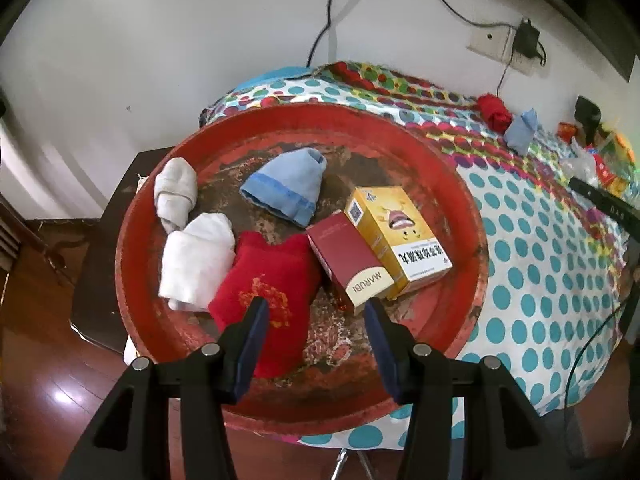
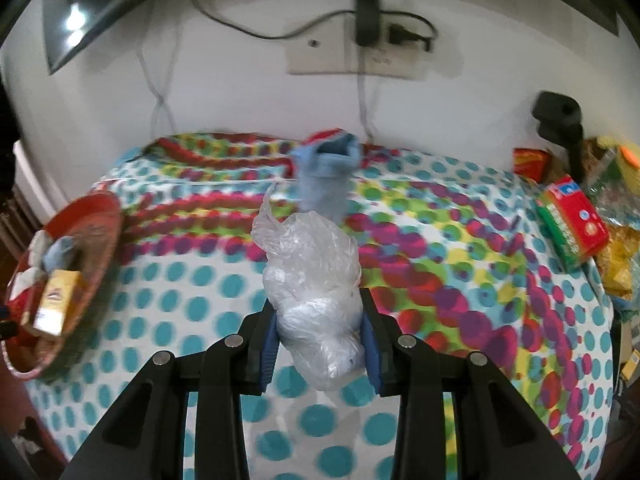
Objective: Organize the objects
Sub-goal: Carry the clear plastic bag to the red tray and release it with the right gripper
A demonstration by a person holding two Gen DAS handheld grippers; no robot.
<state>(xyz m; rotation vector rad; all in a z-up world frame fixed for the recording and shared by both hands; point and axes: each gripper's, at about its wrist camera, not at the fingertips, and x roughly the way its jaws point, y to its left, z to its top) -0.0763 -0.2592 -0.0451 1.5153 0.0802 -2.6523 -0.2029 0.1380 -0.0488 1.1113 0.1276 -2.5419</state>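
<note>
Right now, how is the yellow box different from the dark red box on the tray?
The yellow box is bigger than the dark red box. The yellow box has a cartoon face and a QR code; the dark red box is plain apart from a tan end with lettering. The yellow box lies farther from the red pouch; the dark red box lies next to it. Both lie flat, side by side and touching, on the red tray.

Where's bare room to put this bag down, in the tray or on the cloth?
Tray: socks and boxes crowd the middle; bare floor only near the left gripper. The cloth between tray and green box lies bare, ahead of the bag.
</note>
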